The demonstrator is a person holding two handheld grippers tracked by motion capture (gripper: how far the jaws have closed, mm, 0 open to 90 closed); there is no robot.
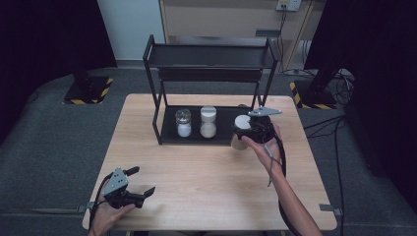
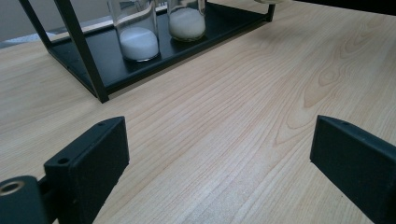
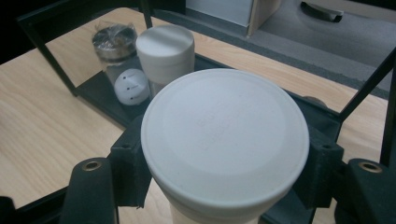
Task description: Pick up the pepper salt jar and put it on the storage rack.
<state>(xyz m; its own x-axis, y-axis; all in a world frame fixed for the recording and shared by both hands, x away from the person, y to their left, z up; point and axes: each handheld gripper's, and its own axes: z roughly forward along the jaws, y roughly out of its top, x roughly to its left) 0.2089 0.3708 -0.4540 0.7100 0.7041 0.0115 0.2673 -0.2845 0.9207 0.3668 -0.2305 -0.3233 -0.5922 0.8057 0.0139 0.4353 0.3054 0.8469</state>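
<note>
My right gripper (image 1: 243, 130) is shut on a jar with a white lid (image 3: 224, 140), held upright just off the table at the right front corner of the black rack's lower shelf (image 1: 223, 118). In the right gripper view both jaws press the jar's neck under the lid. On that shelf stand a glass jar with a metal lid (image 1: 183, 122) and a white-lidded jar (image 1: 208, 121), side by side. My left gripper (image 1: 138, 181) rests near the table's front left corner, jaws wide open over bare wood (image 2: 219, 154), pointing toward the rack.
The two-tier black rack (image 1: 211, 55) stands at the back middle of the wooden table (image 1: 196, 167); its upper shelf holds nothing. Its upright posts (image 1: 156, 118) frame the lower shelf. Grey floor and black stands surround the table.
</note>
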